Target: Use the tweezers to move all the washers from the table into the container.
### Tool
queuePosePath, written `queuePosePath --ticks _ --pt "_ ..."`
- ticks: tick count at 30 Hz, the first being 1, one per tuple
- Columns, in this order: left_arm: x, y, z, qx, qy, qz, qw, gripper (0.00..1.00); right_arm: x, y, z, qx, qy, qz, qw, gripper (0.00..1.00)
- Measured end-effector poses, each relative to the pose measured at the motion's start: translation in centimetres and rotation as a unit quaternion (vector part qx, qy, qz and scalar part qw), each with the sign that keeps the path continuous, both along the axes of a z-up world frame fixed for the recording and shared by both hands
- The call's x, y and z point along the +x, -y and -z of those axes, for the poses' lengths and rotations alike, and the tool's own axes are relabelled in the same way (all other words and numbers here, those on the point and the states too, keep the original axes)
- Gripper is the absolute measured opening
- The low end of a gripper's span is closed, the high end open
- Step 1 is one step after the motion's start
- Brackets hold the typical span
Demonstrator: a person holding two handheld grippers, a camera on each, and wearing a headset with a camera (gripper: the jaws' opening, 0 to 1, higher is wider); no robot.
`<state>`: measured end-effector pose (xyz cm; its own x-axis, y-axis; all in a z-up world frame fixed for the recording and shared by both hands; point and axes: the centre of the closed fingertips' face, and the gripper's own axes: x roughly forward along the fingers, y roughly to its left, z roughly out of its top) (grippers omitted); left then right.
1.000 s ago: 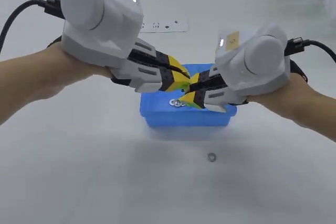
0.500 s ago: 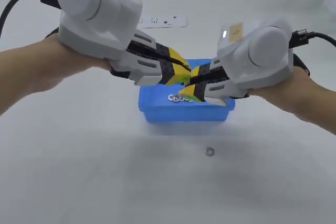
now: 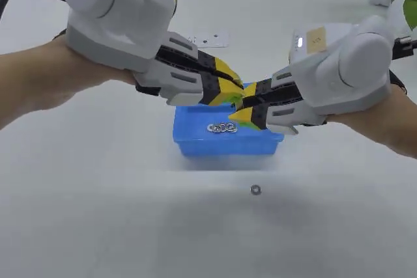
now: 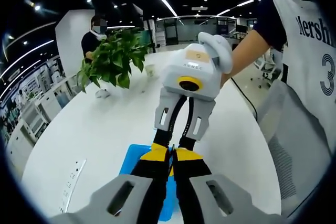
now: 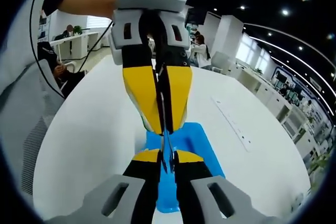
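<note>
Over the blue container [image 3: 195, 142] my two grippers meet tip to tip. The left gripper [image 3: 233, 93] comes in from the left and the right gripper [image 3: 245, 113] from the right. In the right gripper view thin metal tweezers [image 5: 163, 124] run from between the left gripper's yellow jaws down into my right gripper [image 5: 166, 159]. Both pairs of jaws are shut on them. Several washers [image 3: 222, 127] lie inside the container. One washer [image 3: 255, 189] lies on the white table in front of it.
A white power strip [image 3: 208, 39] lies on the table behind the container. A potted plant [image 4: 113, 61] stands farther back on the table, with a person behind it. The table edge and a chair are to one side in the right gripper view.
The grippers have stayed tip to tip over the container, with the right one now slightly farther right. The loose washer has not moved.
</note>
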<state>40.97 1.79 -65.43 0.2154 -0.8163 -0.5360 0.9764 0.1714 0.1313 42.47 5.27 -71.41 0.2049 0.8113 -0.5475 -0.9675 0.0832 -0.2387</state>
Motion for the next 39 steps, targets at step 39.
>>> queuePosePath --ticks 39 --pt "-8.8 2.8 5.2 0.006 -0.064 -0.011 0.9979 0.06 -9.8 3.3 5.3 -0.012 -0.073 0.007 0.9972 0.1"
